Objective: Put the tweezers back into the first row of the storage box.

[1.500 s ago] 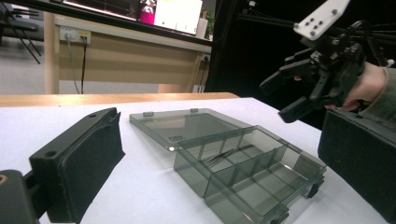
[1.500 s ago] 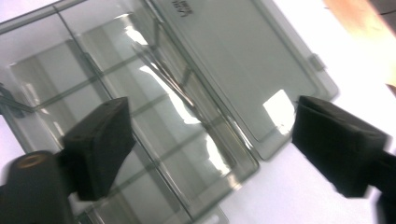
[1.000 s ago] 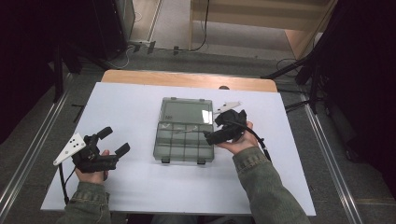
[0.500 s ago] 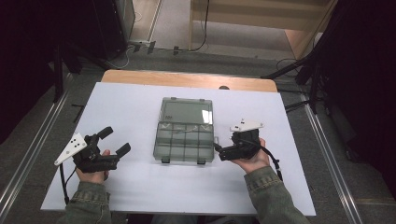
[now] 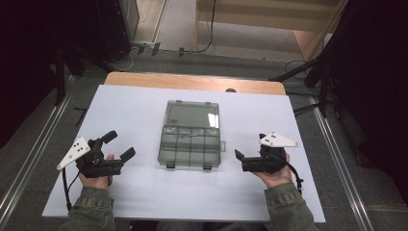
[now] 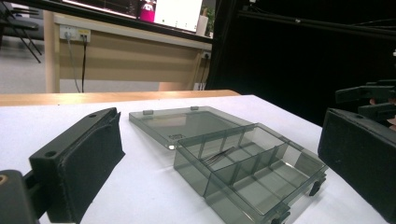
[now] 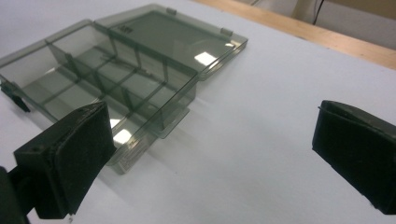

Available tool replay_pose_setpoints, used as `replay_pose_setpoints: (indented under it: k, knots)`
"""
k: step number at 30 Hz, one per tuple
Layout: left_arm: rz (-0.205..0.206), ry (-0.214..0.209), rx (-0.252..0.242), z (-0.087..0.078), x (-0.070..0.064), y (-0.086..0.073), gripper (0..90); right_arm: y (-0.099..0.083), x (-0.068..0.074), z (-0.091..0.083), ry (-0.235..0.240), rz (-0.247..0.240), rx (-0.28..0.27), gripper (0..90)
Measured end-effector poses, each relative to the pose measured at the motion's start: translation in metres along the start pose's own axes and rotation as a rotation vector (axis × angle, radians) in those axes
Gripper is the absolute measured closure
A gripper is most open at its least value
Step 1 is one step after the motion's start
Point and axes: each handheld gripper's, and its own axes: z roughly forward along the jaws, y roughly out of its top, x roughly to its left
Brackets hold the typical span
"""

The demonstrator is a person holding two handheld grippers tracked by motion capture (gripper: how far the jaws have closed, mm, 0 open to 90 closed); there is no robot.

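A smoky transparent compartment box [image 5: 190, 134] lies open in the middle of the white table [image 5: 144, 192], its lid [image 5: 192, 114] folded flat on the far side and the divided tray toward the person. A small mark sits on the lid near the hinge, too small to read. Something thin and dark lies in one compartment in the left gripper view; what it is cannot be made out.

The left gripper [image 5: 119, 146] is held low at the box's left, well apart from it, jaws spread wide and holding nothing, pointing toward the box. The left hand [image 5: 96, 179] grasps it from below, sleeve cut off by the frame edge. The right gripper [image 5: 239, 155] sits near the box's right side, aimed at it; its jaws also stand wide apart and empty in the right gripper view, held by the right hand [image 5: 275, 175].
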Motion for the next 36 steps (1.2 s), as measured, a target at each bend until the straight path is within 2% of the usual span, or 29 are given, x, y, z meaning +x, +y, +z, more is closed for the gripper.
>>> replay_pose_setpoints:
  k: [10,11,13,16,21,25,28,31,36]
  knots:
    - [0.001,-0.001,0.005,0.001,0.000,0.000,0.0,-0.026,-0.009,-0.018,-0.036,0.025,-0.112,0.0]
    - [0.001,-0.001,0.004,0.001,0.000,0.000,0.0,-0.028,-0.009,-0.019,-0.039,0.025,-0.110,0.0]
    - [0.000,-0.001,0.003,0.001,0.000,0.000,0.0,-0.034,-0.010,-0.021,-0.042,0.016,-0.141,0.0]
    - [-0.001,0.001,0.002,0.001,0.000,0.000,0.0,-0.042,-0.010,-0.023,-0.056,0.012,-0.149,0.0]
    - [-0.001,0.000,0.004,0.001,0.000,0.000,0.0,-0.058,-0.013,-0.025,-0.040,0.025,-0.172,0.0]
    - [-0.002,0.000,0.001,0.001,0.000,0.000,0.0,-0.076,-0.015,-0.028,-0.037,0.072,-0.244,0.0]
    - [-0.004,-0.002,0.002,0.001,0.001,0.000,0.0,-0.078,-0.017,-0.030,-0.051,0.084,-0.260,0.0]
    - [-0.009,-0.007,-0.007,0.001,-0.001,0.000,0.0,-0.077,-0.018,-0.032,-0.051,0.121,-0.285,0.0]
    - [-0.014,-0.011,-0.007,0.001,0.000,0.000,0.0,-0.076,-0.016,-0.032,-0.051,0.105,-0.267,0.0]
